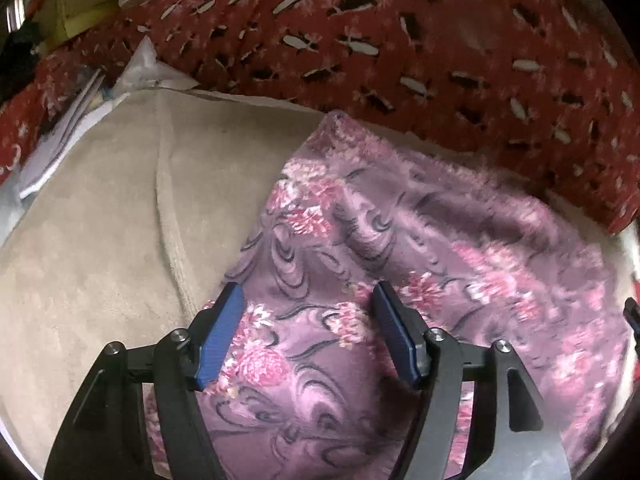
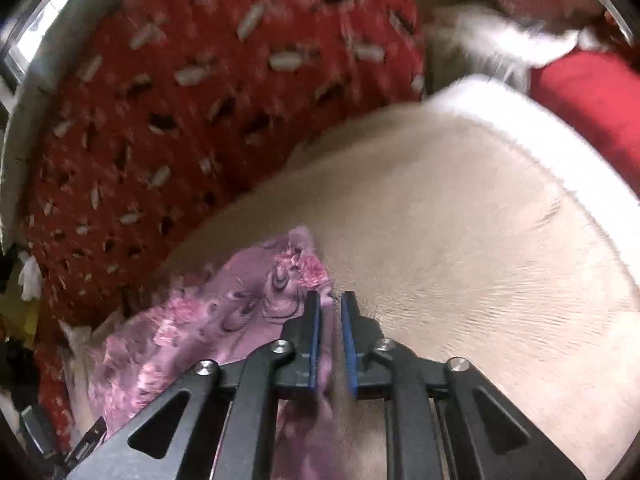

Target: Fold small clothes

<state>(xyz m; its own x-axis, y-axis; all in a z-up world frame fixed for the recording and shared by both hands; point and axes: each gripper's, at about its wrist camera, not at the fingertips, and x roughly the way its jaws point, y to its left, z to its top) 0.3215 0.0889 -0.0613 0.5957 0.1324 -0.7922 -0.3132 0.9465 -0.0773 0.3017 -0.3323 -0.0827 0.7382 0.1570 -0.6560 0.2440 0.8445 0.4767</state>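
A purple fleece cloth with pink flowers [image 1: 400, 220] lies on a beige blanket [image 1: 100, 240]. My left gripper [image 1: 308, 288] hovers over the cloth's near part, open, with its blue pads wide apart and the fabric below them. In the right wrist view the same purple cloth [image 2: 240, 304] bunches at the lower left. My right gripper [image 2: 331, 298] has its pads nearly together at the cloth's right edge, and a strip of the fabric runs between them. The cloth under the gripper bodies is hidden.
A red blanket with white and dark marks [image 1: 400, 40] rises behind the beige blanket [image 2: 460, 220]. Papers and plastic bags [image 1: 60, 132] lie at the left. A red cushion [image 2: 592, 100] and white fluffy fabric [image 2: 500, 40] sit at the far right.
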